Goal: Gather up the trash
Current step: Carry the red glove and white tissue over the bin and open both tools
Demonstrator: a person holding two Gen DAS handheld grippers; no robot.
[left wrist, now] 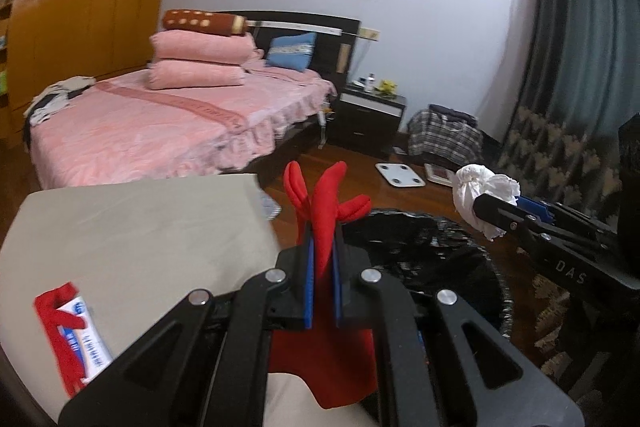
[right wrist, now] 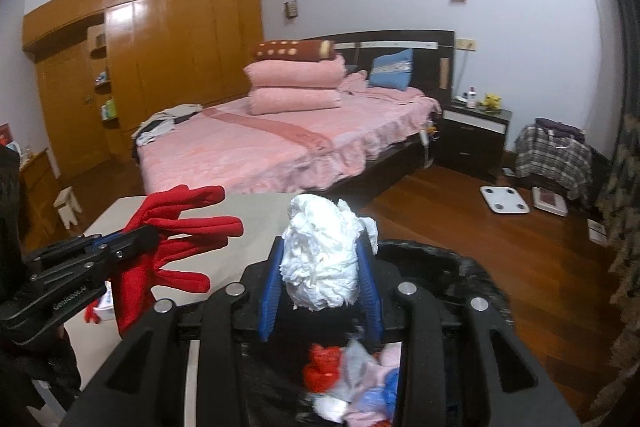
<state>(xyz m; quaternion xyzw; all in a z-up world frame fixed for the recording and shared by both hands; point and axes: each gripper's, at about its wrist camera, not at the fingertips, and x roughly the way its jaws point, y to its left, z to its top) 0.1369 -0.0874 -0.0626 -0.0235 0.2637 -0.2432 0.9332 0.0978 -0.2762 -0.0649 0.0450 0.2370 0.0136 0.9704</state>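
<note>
My left gripper point(left wrist: 323, 247) is shut on a red glove point(left wrist: 326, 203), whose fingers stick up past the blue pads. In the right wrist view that glove point(right wrist: 176, 247) hangs from the left gripper point(right wrist: 132, 241) over the table's right edge. My right gripper point(right wrist: 320, 267) is shut on a crumpled white paper wad point(right wrist: 322, 255), which also shows at the right of the left wrist view as the wad point(left wrist: 480, 191). Both grippers hover by a black-lined trash bin point(left wrist: 424, 255), and the right one is above the bin point(right wrist: 472, 279), which holds red, white and pink scraps.
A beige table point(left wrist: 132, 235) lies at the left with a red and white packet point(left wrist: 76, 331) near its front edge. Behind it stand a pink bed point(right wrist: 280, 143), a dark nightstand point(right wrist: 472, 139) and a wooden wardrobe point(right wrist: 160, 47). White scales point(right wrist: 504, 199) lie on the wood floor.
</note>
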